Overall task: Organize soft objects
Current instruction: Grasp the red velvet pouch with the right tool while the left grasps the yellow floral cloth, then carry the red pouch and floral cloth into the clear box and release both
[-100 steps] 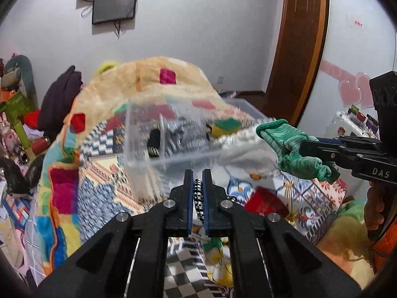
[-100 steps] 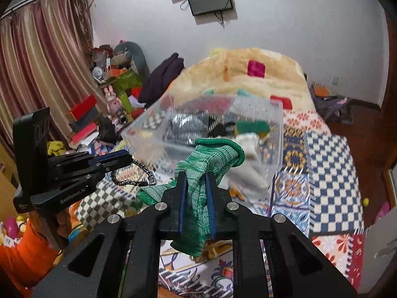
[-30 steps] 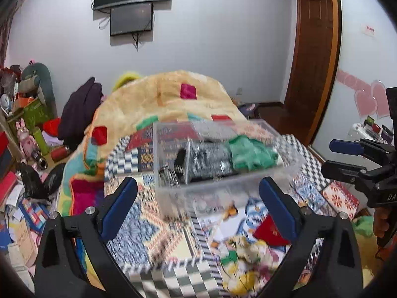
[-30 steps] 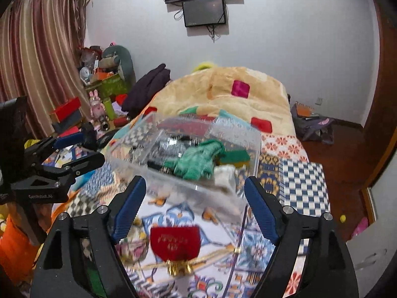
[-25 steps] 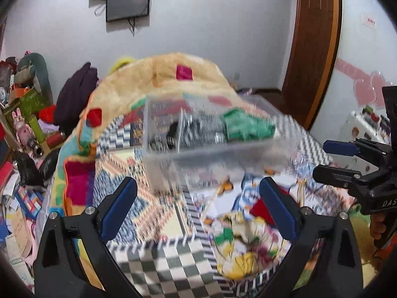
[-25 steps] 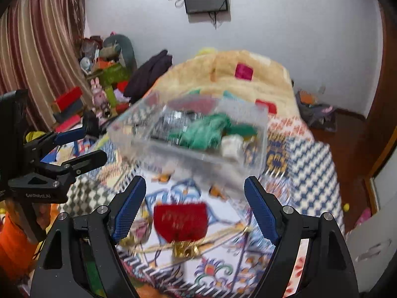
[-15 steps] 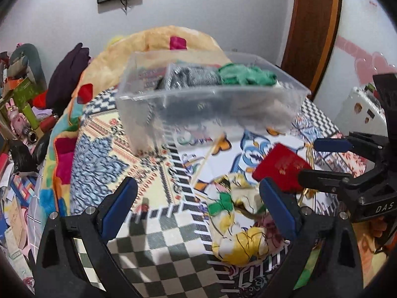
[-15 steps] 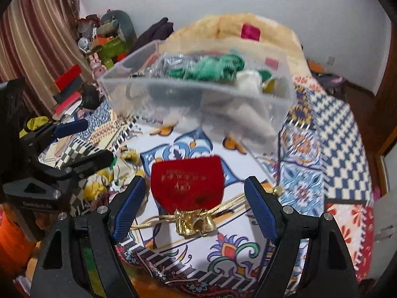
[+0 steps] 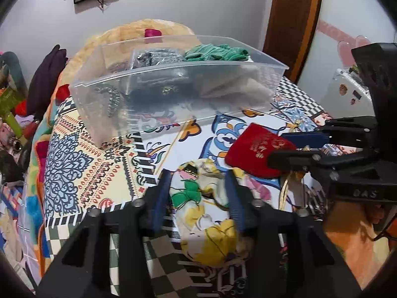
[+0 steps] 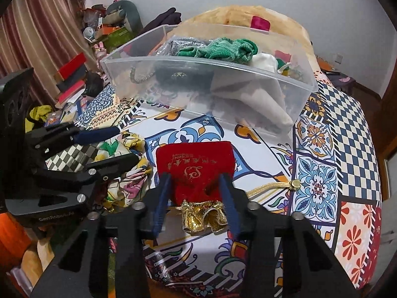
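A clear plastic bin (image 9: 173, 84) (image 10: 198, 79) stands on the patterned bed and holds a green knit glove (image 10: 223, 47), a silvery pouch and pale cloth. A floral cloth bundle (image 9: 206, 213) (image 10: 126, 164) lies in front of it. My left gripper (image 9: 198, 176) (image 10: 109, 146) is open, its fingers straddling the bundle's near end. A red velvet pouch (image 10: 196, 166) (image 9: 258, 151) with gold trim lies to the right. My right gripper (image 10: 194, 177) (image 9: 285, 146) is open, fingers on either side of the pouch's lower part.
A gold drawstring (image 10: 273, 186) trails right from the pouch. The bed edge drops at the right (image 10: 369, 173). Clutter of boxes and toys (image 10: 74, 69) lies on the floor left of the bed. An orange blanket (image 9: 148, 29) is heaped behind the bin.
Both grippers were shut on a beaded string and the green glove; the glove now lies in the bin. Both opened, lowered onto the bed and narrowed around the bundle and the pouch.
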`<state>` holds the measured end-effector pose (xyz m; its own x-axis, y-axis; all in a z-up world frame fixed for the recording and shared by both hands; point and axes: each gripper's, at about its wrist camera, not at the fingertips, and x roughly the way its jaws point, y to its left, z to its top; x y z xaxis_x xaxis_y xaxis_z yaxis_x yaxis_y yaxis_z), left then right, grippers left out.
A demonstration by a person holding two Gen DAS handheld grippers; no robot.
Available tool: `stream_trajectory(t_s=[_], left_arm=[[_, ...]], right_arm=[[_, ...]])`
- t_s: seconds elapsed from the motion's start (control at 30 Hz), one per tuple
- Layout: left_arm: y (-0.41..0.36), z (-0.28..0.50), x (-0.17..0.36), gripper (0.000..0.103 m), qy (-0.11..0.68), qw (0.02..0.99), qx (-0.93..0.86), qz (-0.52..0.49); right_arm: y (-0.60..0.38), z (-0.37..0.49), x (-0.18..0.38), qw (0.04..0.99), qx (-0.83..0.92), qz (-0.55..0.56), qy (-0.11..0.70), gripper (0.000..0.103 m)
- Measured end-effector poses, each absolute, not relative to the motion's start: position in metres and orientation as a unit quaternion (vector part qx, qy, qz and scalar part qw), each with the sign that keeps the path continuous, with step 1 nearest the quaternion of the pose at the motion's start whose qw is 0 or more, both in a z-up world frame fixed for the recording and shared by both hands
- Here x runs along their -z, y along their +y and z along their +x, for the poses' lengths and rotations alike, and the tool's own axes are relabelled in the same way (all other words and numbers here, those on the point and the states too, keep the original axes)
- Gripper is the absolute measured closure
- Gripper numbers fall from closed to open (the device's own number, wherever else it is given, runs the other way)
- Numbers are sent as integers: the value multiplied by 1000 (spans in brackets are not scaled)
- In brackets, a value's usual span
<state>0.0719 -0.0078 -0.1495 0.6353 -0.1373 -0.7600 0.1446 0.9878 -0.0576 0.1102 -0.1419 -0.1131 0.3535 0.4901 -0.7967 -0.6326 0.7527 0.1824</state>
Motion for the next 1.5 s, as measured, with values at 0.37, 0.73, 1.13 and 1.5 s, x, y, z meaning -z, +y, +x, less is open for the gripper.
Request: stream_trajectory(t_s=[0.37, 0.73, 1.13, 1.5], left_arm=[[-6, 66, 142, 89, 408, 908, 96, -5], [15, 66, 90, 89, 346, 935, 72, -18], [17, 87, 23, 89, 267, 962, 62, -12], [18, 140, 14, 89, 262, 964, 47, -30]], right_arm=[[-151, 106, 98, 829, -348, -67, 432, 89], [-164, 107, 50, 858, -343, -51, 378, 89], [-169, 128, -1, 891, -332, -29, 307, 89], [-149, 158, -7, 902, -316, -34, 291, 89]])
